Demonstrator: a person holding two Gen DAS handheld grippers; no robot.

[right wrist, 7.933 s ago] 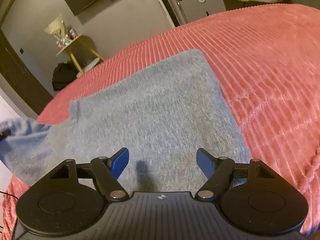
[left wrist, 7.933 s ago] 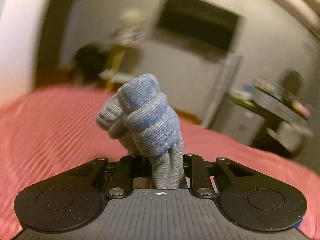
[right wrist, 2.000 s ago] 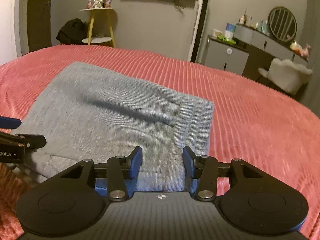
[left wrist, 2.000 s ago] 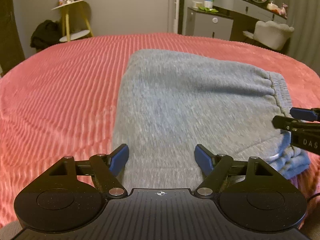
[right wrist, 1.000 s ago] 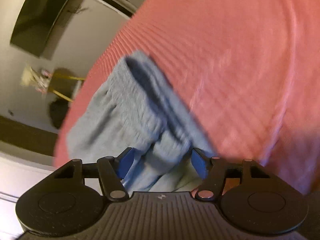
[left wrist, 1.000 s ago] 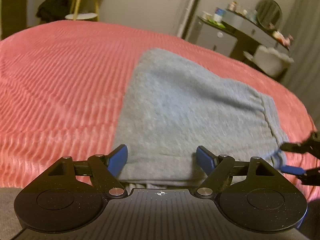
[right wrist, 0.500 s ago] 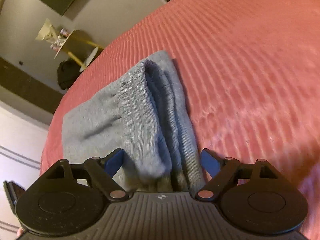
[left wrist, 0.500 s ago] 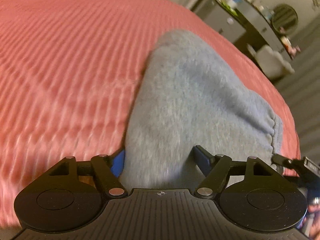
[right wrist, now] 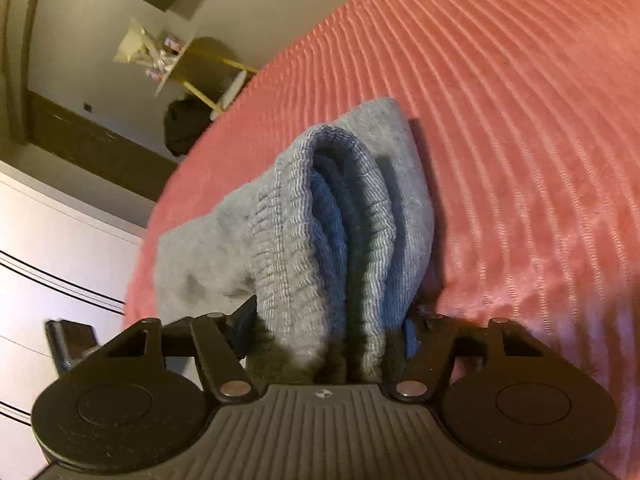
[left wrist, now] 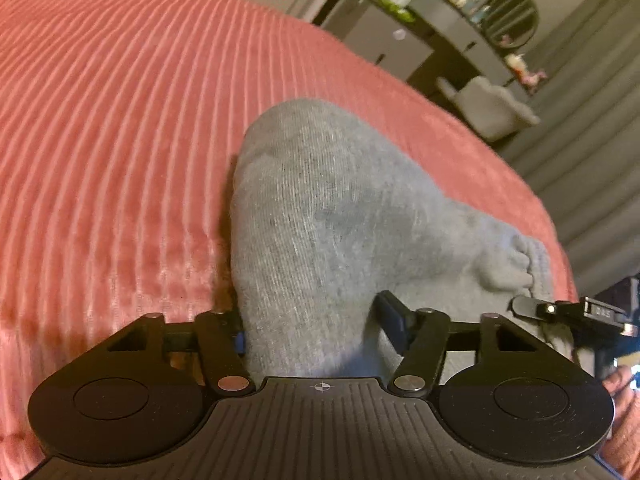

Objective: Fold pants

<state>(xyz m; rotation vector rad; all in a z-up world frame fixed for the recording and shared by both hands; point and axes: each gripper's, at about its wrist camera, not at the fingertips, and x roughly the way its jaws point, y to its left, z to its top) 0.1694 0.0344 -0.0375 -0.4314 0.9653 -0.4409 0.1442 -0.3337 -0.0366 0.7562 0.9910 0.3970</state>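
Note:
The grey-blue pants (left wrist: 320, 208) lie folded on the red ribbed bedspread (left wrist: 104, 128). My left gripper (left wrist: 312, 328) is closed on the near left edge of the stack, cloth filling the gap between the fingers. My right gripper (right wrist: 328, 332) is closed on the ribbed waistband end (right wrist: 320, 208), where several layers bunch up between the fingers. The right gripper's tip (left wrist: 560, 312) shows at the right edge of the left wrist view, at the waistband. The lifted near edges hide the bed beneath.
The bedspread (right wrist: 520, 120) stretches wide around the pants. A dresser with a round mirror (left wrist: 512, 20) and a pale chair (left wrist: 488, 108) stand beyond the bed. A yellow side table (right wrist: 192, 64) and white wardrobe doors (right wrist: 48, 264) are on the other side.
Both grippers have closed from open onto the near edge of the folded pants. The cloth now rises between the fingers on each side.

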